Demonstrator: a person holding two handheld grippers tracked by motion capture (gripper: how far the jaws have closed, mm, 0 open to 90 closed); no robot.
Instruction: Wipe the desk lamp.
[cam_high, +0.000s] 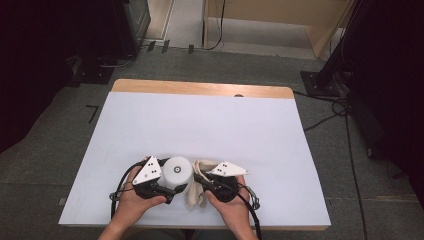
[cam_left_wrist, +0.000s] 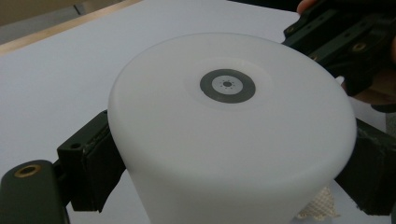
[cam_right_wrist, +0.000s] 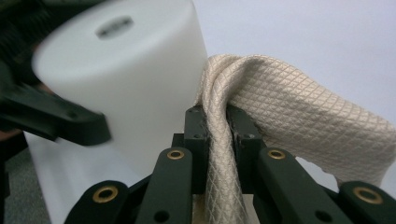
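White cup (cam_high: 178, 171) upside down on the surface (cam_high: 200, 120), near its front edge — clamped at both sides by the left gripper (cam_high: 167, 181) fingers (cam_left_wrist: 93, 163). Just beside it, beige cloth (cam_right_wrist: 299, 112) pinched tight in the right gripper (cam_right_wrist: 218, 116) fingers — touching the cup's side.

A table (cam_high: 200, 125) is being seen from above, its top being covered by a white sheet, with a strip of bare wood being left showing along the far edge (cam_high: 200, 88). A white cylinder (cam_high: 177, 171) is being kept upright on the sheet near the front edge, its flat top being marked by a small grey ring. Just beside it, a beige quilted cloth (cam_high: 196, 196) is being draped down onto the sheet. The table is being carried by a grey carpeted floor (cam_high: 60, 130).
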